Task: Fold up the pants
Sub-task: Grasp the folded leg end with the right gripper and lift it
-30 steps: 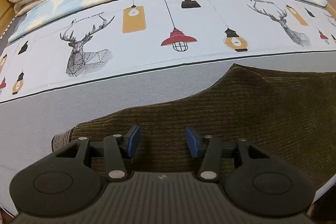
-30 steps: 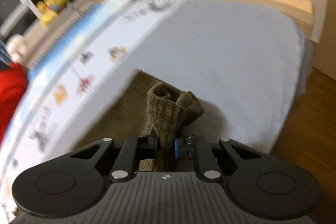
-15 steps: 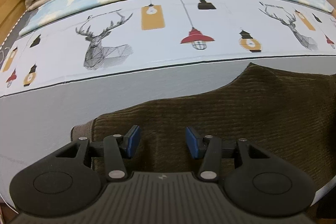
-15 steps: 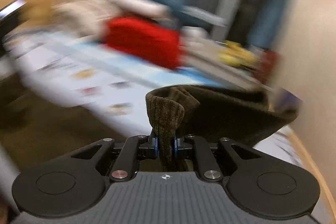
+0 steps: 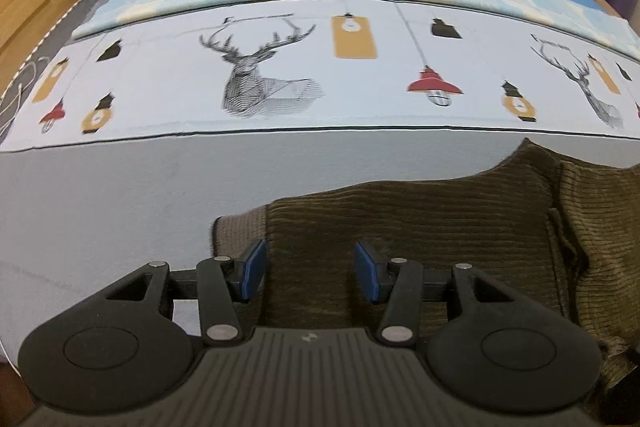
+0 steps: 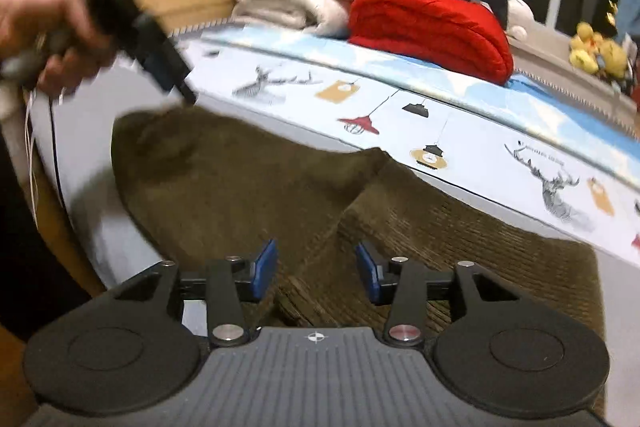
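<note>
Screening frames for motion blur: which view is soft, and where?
Right wrist view: the hand and left hand-held gripper are smeared, the pants soft at left. Left wrist view: mostly sharp, corduroy ribs clear, fisheye bending the sheet's black line.

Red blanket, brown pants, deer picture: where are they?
red blanket (image 6: pixel 432 23), right wrist view, middle of its folded front.
brown pants (image 5: pixel 400 223), left wrist view, ribbed cloth ahead of the fingers.
deer picture (image 5: pixel 256 79), left wrist view, the deer's neck.

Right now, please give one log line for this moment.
left gripper: open, over pants | right gripper: open, over pants | pants: folded over on bed
</note>
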`<move>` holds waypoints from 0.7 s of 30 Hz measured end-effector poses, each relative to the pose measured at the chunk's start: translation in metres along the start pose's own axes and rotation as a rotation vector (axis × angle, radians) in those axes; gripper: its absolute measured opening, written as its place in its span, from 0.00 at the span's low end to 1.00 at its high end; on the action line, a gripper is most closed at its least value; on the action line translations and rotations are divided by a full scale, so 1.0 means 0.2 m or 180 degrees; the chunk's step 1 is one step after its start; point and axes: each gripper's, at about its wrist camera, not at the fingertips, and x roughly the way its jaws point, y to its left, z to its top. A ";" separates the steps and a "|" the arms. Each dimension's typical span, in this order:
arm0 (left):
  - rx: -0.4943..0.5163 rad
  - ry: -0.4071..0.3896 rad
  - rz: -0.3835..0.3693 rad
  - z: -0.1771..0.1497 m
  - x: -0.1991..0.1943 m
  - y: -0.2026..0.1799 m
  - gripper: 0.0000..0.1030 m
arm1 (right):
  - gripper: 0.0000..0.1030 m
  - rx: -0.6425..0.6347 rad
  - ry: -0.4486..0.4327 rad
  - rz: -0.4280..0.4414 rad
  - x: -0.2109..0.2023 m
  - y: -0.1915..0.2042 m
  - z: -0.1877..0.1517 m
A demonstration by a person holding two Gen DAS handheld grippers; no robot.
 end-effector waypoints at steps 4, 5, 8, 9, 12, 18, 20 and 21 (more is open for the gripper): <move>0.0005 0.0005 0.0014 -0.02 0.00 0.04 0.52 | 0.47 0.0080 0.0297 0.0217 0.12 -0.05 -0.04; 0.0007 0.0009 0.0017 -0.02 0.00 0.04 0.52 | 0.47 0.0020 0.0420 0.0300 0.13 -0.04 -0.06; -0.0004 0.0013 0.0027 -0.02 0.00 0.05 0.52 | 0.51 -0.0262 0.0620 0.0422 0.16 0.02 -0.12; -0.0007 0.0014 0.0023 -0.02 0.00 0.05 0.52 | 0.52 -0.0356 0.0626 0.0419 0.15 0.05 -0.13; 0.0029 0.0016 0.0023 -0.02 0.00 0.03 0.52 | 0.56 -0.0693 0.0649 0.0481 0.11 0.10 -0.15; 0.0070 0.0031 0.0018 -0.01 0.01 0.00 0.52 | 0.56 -0.0867 0.0671 0.0484 0.08 0.12 -0.16; 0.0092 0.0034 0.0012 -0.01 0.01 -0.01 0.52 | 0.57 -0.0995 0.0677 0.0497 0.08 0.15 -0.18; 0.0101 0.0038 0.0014 -0.01 0.01 -0.01 0.52 | 0.57 -0.1133 0.0678 0.0467 0.08 0.16 -0.19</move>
